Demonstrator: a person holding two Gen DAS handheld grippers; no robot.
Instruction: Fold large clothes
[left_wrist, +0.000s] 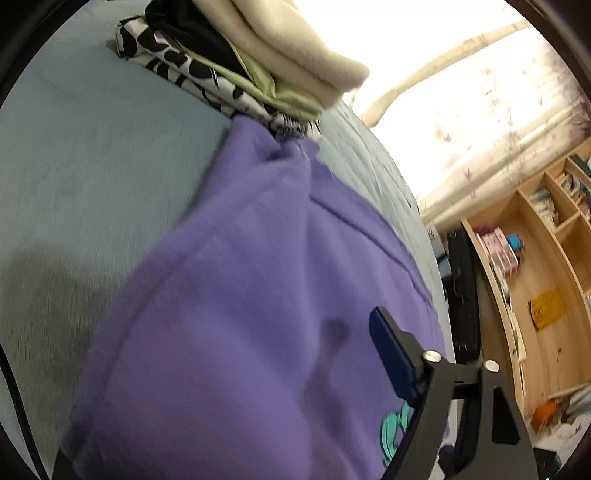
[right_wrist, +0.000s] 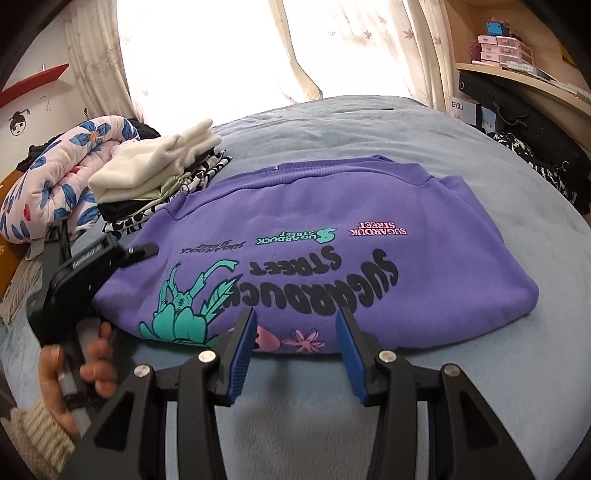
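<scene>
A purple sweatshirt (right_wrist: 332, 236) with "SUGARDUCK STREET" print lies folded on the blue-grey bed (right_wrist: 406, 118). My right gripper (right_wrist: 295, 332) is open and empty, hovering just before the sweatshirt's near edge. The left gripper (right_wrist: 122, 254) shows in the right wrist view, held by a hand at the sweatshirt's left edge. In the left wrist view the purple sweatshirt (left_wrist: 240, 295) fills the frame and drapes over the left finger; only one blue pad (left_wrist: 391, 354) shows, so I cannot tell how its jaws stand.
A stack of folded clothes (right_wrist: 159, 177) sits left of the sweatshirt, also seen in the left wrist view (left_wrist: 258, 62). A floral quilt (right_wrist: 62, 173) lies further left. Wooden shelves (left_wrist: 535, 295) and a black case (right_wrist: 517, 107) stand beside the bed.
</scene>
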